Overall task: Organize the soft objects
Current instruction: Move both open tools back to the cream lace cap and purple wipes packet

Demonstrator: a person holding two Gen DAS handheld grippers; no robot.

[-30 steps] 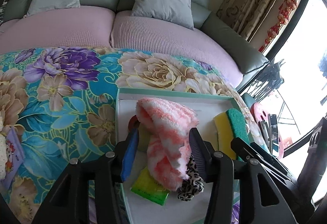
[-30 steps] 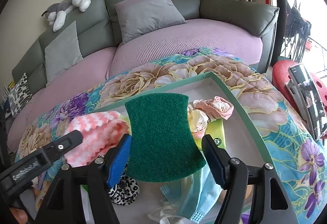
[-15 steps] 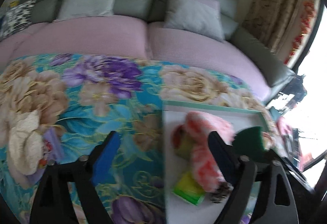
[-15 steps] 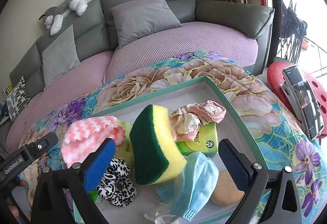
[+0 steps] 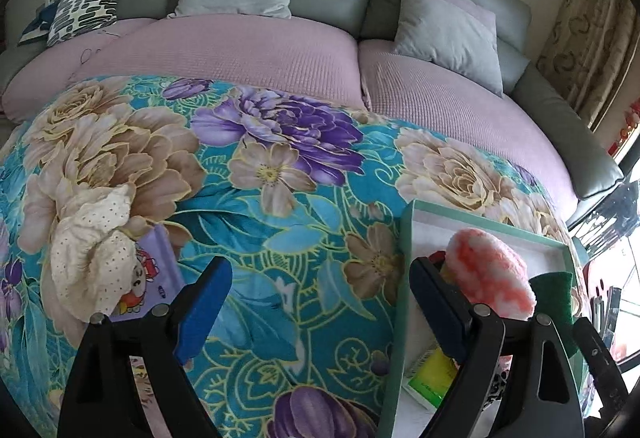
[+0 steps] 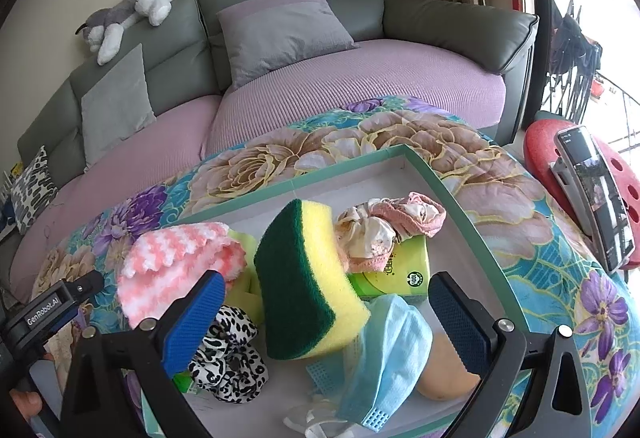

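done: yellow-and-green sponge [image 6: 308, 278], pink knit cloth [image 6: 180, 266] in green-rimmed tray [image 6: 472, 214] | left: cream dotted cloth [image 5: 96, 258] at blanket's left edge | both grippers' jaws released, empty

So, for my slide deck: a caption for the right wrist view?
Open right gripper over green-rimmed tray holding yellow-green sponge, blue face mask, pink knit cloth.

Sponge [image 6: 308, 282]: yellow, dark green scouring side
Knitted cloth [image 6: 176, 266]: pink and white zigzag
Scrunchie [image 6: 224, 358]: black-and-white leopard spots
Mask [image 6: 388, 358]: light blue
Box [image 6: 452, 190]: mint green rim, white inside
Blanket [image 5: 280, 166]: teal, beige and purple flowers
Sofa [image 5: 248, 50]: grey back, lilac seat
Spotted cloth [image 5: 92, 258]: cream, small dots
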